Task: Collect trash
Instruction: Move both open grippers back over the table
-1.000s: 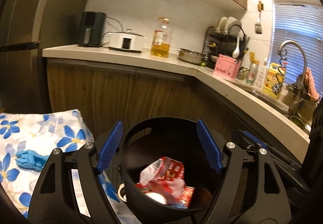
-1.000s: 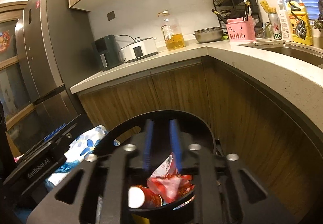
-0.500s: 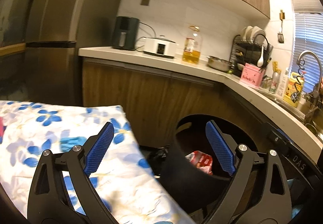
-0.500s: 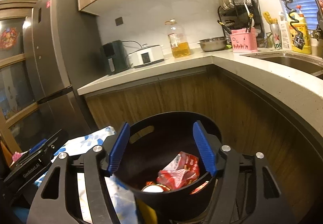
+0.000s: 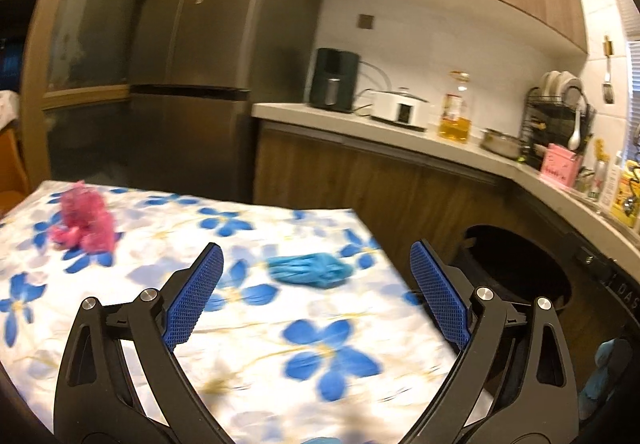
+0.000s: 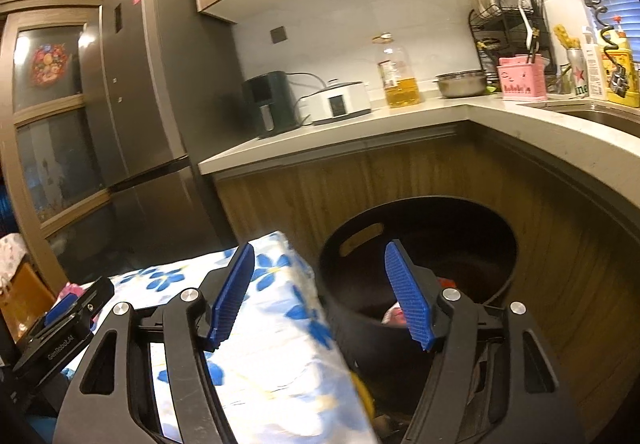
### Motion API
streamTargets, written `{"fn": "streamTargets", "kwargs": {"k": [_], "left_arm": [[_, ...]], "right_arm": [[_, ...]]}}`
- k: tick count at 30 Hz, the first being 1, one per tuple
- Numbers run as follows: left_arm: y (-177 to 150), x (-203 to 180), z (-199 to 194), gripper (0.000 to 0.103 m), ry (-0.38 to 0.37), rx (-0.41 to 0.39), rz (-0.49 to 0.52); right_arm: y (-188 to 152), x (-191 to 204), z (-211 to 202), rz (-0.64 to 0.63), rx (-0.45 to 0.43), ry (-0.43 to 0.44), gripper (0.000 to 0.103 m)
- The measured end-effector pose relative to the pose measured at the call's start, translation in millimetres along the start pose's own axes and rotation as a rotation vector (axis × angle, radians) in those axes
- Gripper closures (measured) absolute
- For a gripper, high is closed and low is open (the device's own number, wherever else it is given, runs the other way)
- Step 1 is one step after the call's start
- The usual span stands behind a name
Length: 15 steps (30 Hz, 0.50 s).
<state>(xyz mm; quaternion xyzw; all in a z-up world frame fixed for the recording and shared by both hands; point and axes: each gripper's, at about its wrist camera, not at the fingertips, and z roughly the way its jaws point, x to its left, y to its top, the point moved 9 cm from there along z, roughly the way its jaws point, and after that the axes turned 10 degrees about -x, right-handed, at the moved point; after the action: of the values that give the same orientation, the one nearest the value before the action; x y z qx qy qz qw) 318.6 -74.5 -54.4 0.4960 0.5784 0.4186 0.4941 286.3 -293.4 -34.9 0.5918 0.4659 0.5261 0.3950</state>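
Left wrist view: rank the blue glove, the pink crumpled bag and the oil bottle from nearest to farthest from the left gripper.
From the left gripper:
1. blue glove, on the floral cloth just ahead between the open fingers.
2. pink crumpled bag, far left corner of the cloth.
3. oil bottle, back on the counter.

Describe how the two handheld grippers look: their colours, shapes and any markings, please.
Both look alike. The left gripper and right gripper each have two black skeletal arms with cut-out openings and silver round screws. Each carries flat blue finger pads with a fine grid texture. In the right wrist view, the left gripper's black body bears white "GenRobot.AI" lettering. No cables or sleeves show.
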Motion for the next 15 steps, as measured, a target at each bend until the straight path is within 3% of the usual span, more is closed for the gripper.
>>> {"fn": "streamTargets", "kwargs": {"k": [15], "left_arm": [[5, 126, -18, 0.010, 0.226, -0.023, -0.009]], "right_arm": [[-39, 83, 21, -0.015, 0.066, 0.110, 0.036]]}}
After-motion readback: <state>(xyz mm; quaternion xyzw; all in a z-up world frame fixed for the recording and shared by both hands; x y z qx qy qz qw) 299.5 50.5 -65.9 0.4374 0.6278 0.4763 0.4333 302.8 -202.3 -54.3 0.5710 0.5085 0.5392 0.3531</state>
